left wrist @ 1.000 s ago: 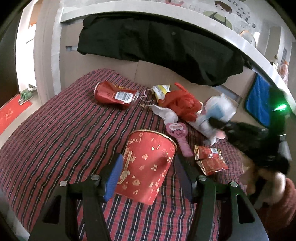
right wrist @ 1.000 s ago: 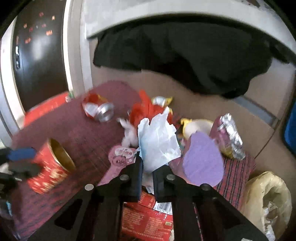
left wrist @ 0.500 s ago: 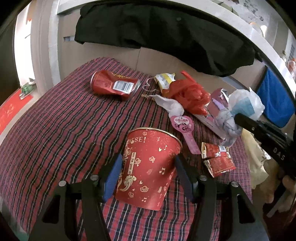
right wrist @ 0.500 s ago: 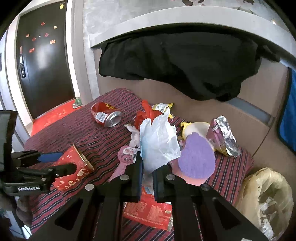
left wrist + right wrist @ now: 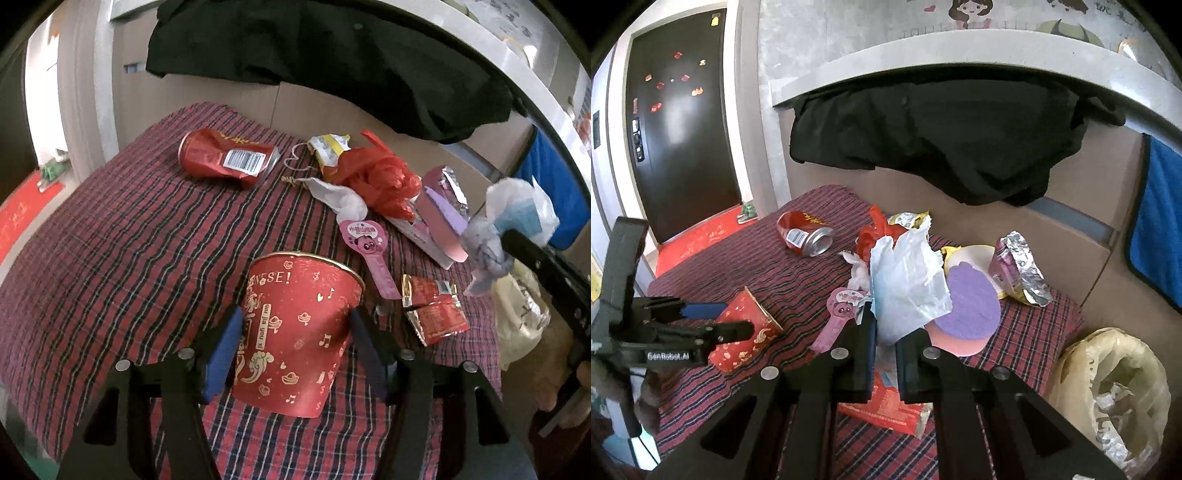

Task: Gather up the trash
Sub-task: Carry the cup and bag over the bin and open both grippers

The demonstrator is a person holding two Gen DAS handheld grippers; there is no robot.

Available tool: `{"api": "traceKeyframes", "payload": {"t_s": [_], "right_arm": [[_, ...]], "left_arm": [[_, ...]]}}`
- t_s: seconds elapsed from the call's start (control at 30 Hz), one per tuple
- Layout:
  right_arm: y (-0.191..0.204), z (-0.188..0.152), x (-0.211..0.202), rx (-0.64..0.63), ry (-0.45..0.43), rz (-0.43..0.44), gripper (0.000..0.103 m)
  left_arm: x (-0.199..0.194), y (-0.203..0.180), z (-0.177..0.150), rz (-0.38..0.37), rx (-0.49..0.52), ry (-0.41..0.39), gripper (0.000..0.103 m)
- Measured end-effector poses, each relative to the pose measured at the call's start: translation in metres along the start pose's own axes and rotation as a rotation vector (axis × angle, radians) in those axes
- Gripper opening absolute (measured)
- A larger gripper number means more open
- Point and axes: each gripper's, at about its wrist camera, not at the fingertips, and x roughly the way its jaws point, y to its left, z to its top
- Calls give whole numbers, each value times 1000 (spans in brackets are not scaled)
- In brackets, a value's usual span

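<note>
My left gripper (image 5: 293,332) is shut on a red paper cup (image 5: 295,332) with gold print, holding it by its sides just over the plaid table (image 5: 110,258). The cup also shows in the right wrist view (image 5: 746,332). My right gripper (image 5: 885,332) is shut on a crumpled white and blue tissue wad (image 5: 905,284), lifted above the table; it shows at the right of the left wrist view (image 5: 513,221). A yellowish trash bag (image 5: 1108,387) hangs open beside the table's right edge.
On the table lie a crushed red can (image 5: 225,158), a red plastic bag (image 5: 380,177), a white tissue (image 5: 340,195), a pink tag (image 5: 365,240), red wrappers (image 5: 432,306) and a foil packet (image 5: 1023,269). A black cloth (image 5: 942,136) hangs behind.
My right gripper has risen and pulled back to the right with the tissue wad. My left gripper keeps its hold on the cup, shifted only slightly.
</note>
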Motion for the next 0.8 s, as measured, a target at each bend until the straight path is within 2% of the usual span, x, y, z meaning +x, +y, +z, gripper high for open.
{"api": "traceKeyframes", "payload": {"t_s": [0.17, 0.3, 0.5, 0.6, 0.73, 0.8], "right_arm": [[-3, -4, -3, 16, 11, 5, 8], [-5, -7, -9, 21, 4, 4, 8], [-17, -5, -22, 50, -24, 1, 8], [-29, 2, -38, 73, -72, 0, 8], [-53, 15, -76, 77, -161, -51, 8], [-71, 21, -100, 87, -204, -91, 8]], "left_arm": [[13, 3, 2, -45, -35, 72, 66], [0, 4, 5, -56, -97, 40, 61], [-42, -24, 11, -69, -23, -145, 60], [-65, -55, 19, -71, 43, -275, 60], [-92, -120, 31, -109, 143, -469, 60], [-93, -155, 35, -136, 191, -526, 60]]}}
